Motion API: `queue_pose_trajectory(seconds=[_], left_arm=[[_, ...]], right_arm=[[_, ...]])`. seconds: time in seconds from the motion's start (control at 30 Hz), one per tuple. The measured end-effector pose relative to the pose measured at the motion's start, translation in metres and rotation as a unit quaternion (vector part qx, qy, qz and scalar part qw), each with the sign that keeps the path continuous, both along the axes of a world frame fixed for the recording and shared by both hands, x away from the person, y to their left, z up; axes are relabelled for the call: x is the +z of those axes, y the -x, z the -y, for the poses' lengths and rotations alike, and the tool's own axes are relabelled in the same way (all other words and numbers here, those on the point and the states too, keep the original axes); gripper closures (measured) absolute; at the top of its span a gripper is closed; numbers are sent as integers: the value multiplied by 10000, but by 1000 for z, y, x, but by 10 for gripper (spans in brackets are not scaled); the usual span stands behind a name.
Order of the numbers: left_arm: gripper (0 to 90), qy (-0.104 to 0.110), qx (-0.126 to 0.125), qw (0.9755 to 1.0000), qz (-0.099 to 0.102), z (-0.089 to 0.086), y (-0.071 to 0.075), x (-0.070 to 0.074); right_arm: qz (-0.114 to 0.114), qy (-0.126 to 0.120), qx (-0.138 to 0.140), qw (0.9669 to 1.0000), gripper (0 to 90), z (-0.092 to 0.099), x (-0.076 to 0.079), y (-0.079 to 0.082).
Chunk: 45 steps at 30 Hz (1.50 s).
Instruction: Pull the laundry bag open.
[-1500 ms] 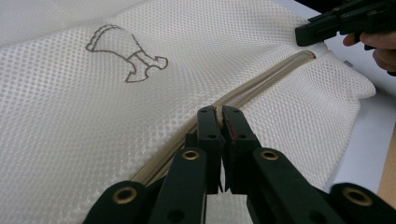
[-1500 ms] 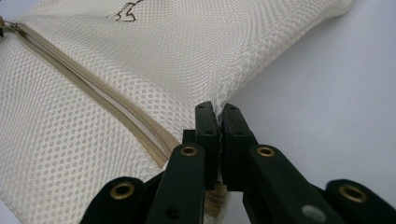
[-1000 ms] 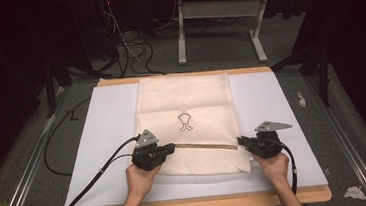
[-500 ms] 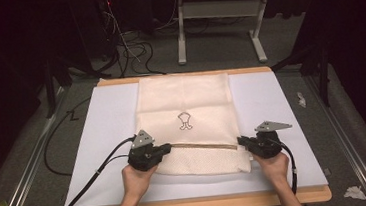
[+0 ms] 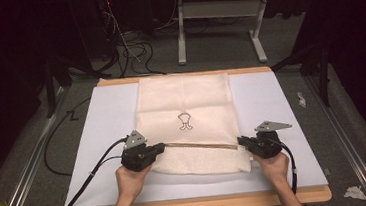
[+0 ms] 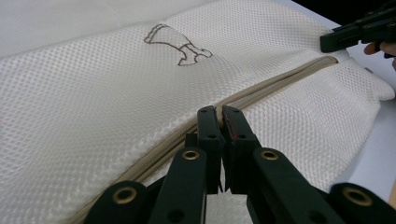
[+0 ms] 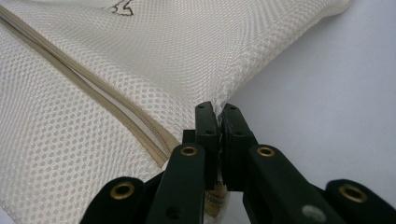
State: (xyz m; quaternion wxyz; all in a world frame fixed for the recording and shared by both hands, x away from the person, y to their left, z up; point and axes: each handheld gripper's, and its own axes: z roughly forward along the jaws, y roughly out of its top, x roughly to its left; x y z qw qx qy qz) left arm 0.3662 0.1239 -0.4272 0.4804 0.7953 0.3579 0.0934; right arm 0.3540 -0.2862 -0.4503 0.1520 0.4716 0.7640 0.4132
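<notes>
Both grippers clamped on the mesh bag (image 5: 187, 117): left gripper (image 5: 151, 152) w/ jaws pressed together on the fabric right at the zip line, seen close in the left gripper view (image 6: 219, 122); right gripper (image 5: 247, 141) pinching the bag's side edge at the other end of the zipper (image 5: 202, 145), jaws together on a fold of mesh in the right gripper view (image 7: 217, 116). We note the bag lies flat on the white mat (image 5: 271, 105), roughly centred, long axis running away from the person, zip crossing it near the front third. Near flap below the zip looks slightly raised btw the two grips. Risks, as we judge them: mesh is thin and slippery, so either pinch could slide off if we pull apart too hard, esp. the right one, which holds only a small ridge of cloth. Uneven tension would skew the bag on the mat or bunch the zip tape, making the slider harder to run. Left jaws sit on the zip itself; we can't tell whether they hold the puller or just tape and mesh, so a tug may do nothing. Markings: one small dark outline logo (image 5: 185, 121) mid-bag, a figure-like shape; no readable text or brand.
</notes>
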Motion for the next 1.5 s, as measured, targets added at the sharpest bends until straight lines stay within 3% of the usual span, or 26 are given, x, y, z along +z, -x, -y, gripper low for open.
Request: queue_pose_trajectory(seconds=[1.5], left_arm=[[869, 157, 409, 9990, 74, -37, 1, 5]], right_arm=[[-11, 3, -30, 10000, 885, 1, 0, 0]])
